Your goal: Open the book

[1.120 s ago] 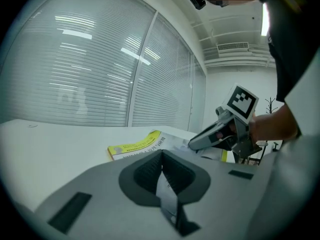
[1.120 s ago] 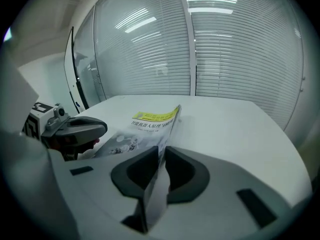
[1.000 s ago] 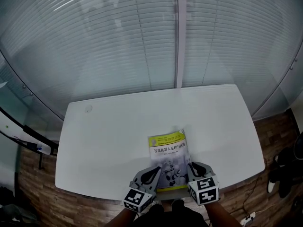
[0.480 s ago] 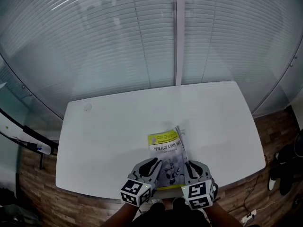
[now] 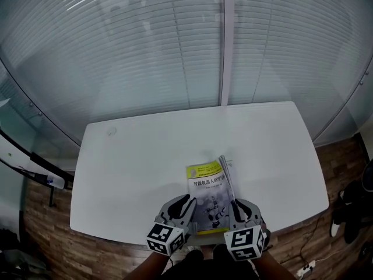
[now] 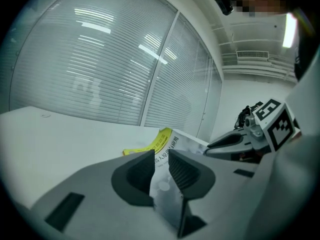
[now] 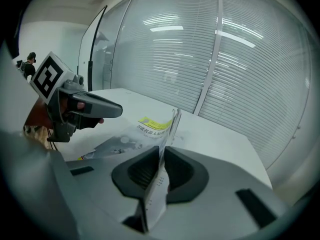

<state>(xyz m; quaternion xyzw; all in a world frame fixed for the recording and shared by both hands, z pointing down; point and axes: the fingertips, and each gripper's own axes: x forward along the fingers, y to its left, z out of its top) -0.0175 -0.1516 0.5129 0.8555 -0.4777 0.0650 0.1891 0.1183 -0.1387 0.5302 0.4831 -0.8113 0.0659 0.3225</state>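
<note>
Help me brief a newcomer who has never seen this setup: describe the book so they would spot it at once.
Find the white table in front of the glass wall with blinds. Near its front edge, right of centre, lies the book, between the left tool and the right tool. Unlike those grey tools, it has a yellow-topped cover and lifted right-hand pages.

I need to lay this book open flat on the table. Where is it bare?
The white table is bare left of the book and beyond it to the far edge, with a narrower strip on its right. The near edge is crowded: the left gripper and right gripper both grip the book there.
</note>
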